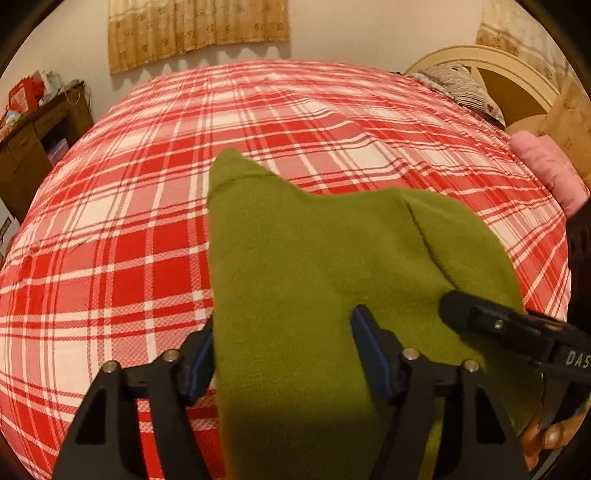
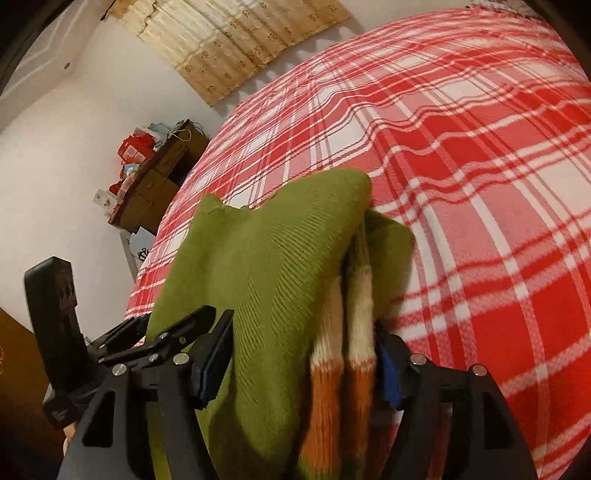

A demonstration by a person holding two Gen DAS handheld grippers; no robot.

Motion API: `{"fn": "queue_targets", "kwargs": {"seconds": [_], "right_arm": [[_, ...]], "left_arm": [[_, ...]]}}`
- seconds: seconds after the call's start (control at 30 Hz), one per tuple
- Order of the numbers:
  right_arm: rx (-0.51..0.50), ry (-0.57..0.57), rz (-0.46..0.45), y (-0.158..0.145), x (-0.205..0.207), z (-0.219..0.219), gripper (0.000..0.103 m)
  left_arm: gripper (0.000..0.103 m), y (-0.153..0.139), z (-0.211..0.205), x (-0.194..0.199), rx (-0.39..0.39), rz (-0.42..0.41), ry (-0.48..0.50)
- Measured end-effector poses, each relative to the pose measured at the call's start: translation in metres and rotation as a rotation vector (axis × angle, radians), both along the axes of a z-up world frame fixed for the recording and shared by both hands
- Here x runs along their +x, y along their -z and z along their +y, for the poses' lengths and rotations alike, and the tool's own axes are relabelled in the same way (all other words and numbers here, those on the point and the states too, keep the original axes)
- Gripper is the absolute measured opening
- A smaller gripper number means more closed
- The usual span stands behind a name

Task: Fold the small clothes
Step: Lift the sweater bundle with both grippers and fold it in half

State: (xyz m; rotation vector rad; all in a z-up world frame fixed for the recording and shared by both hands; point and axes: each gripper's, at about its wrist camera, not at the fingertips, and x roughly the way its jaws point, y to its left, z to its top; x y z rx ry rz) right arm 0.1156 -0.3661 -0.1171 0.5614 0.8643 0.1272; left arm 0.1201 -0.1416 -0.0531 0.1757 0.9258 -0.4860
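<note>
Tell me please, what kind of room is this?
Most likely a bedroom in a home: a bed with a red plaid cover and a curved headboard, pillows by it, and a curtain on the wall.

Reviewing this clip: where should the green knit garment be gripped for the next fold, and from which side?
Judging by its pose, grip the green knit garment at its far pointed corner, coming from the near edge: it lies flat and free on the plaid bedspread.

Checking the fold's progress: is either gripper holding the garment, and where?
Cannot tell: the fingers of left gripper and right gripper stand wide astride the green sweater's near edge, no clear pinch.
</note>
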Motion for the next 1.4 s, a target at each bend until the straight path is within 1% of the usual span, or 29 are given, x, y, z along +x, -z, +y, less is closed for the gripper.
{"fn": "queue_targets", "kwargs": {"seconds": [0.03,0.07,0.1,0.13,0.17,0.2,0.3,0.53,0.63,0.77,0.9,1.0,1.07,1.17,1.27,1.37,1.4], "right_arm": [[-0.049,-0.006,0.001,-0.002,0.0,0.006,0.055],[-0.08,-0.018,0.001,-0.004,0.001,0.012,0.045],[-0.124,-0.023,-0.014,-0.009,-0.002,0.02,0.043],[-0.158,-0.021,-0.026,-0.012,-0.006,0.025,0.04],[-0.194,-0.018,-0.041,-0.017,-0.009,0.031,0.039],[-0.225,-0.012,-0.06,-0.022,-0.013,0.037,0.039],[-0.292,0.006,-0.11,-0.036,-0.027,0.052,0.038],[-0.336,0.029,-0.153,-0.053,-0.057,0.064,0.038],[-0.323,0.005,-0.18,-0.062,-0.063,0.07,0.038],[-0.298,-0.02,-0.221,-0.08,-0.068,0.087,0.038],[-0.286,-0.068,-0.271,-0.096,-0.069,0.114,0.038],[-0.263,-0.124,-0.307,-0.108,-0.065,0.142,0.038],[-0.243,-0.169,-0.326,-0.115,-0.059,0.165,0.038],[-0.222,-0.249,-0.351,-0.12,-0.046,0.205,0.037],[-0.181,-0.348,-0.367,-0.122,-0.031,0.251,0.037],[-0.1,-0.445,-0.381,-0.116,-0.01,0.298,0.037],[-0.075,-0.467,-0.386,-0.113,-0.005,0.307,0.037]], "left_arm": [[0.062,-0.001,0.0,-0.002,-0.004,-0.01,0.004],[0.055,-0.002,-0.001,-0.005,-0.006,-0.022,0.006],[0.048,-0.004,-0.001,-0.008,0.002,-0.039,0.001],[0.044,-0.005,-0.002,-0.009,0.008,-0.052,-0.005],[0.039,-0.007,-0.001,-0.012,0.011,-0.068,-0.013],[0.037,-0.009,0.0,-0.015,0.007,-0.076,-0.017],[0.035,-0.013,0.005,-0.021,-0.01,-0.085,-0.025],[0.035,-0.023,0.004,-0.038,-0.012,-0.114,-0.015],[0.034,-0.026,0.012,-0.042,-0.043,-0.11,-0.031],[0.034,-0.038,0.035,-0.048,-0.088,-0.112,-0.062],[0.033,-0.051,0.066,-0.053,-0.107,-0.135,-0.107],[0.033,-0.058,0.099,-0.054,-0.113,-0.15,-0.168],[0.033,-0.061,0.12,-0.056,-0.105,-0.16,-0.205],[0.033,-0.067,0.161,-0.056,-0.089,-0.179,-0.285],[0.033,-0.068,0.205,-0.054,-0.06,-0.198,-0.386],[0.033,-0.068,0.249,-0.046,-0.014,-0.217,-0.484],[0.033,-0.067,0.26,-0.043,-0.001,-0.223,-0.507]]}}
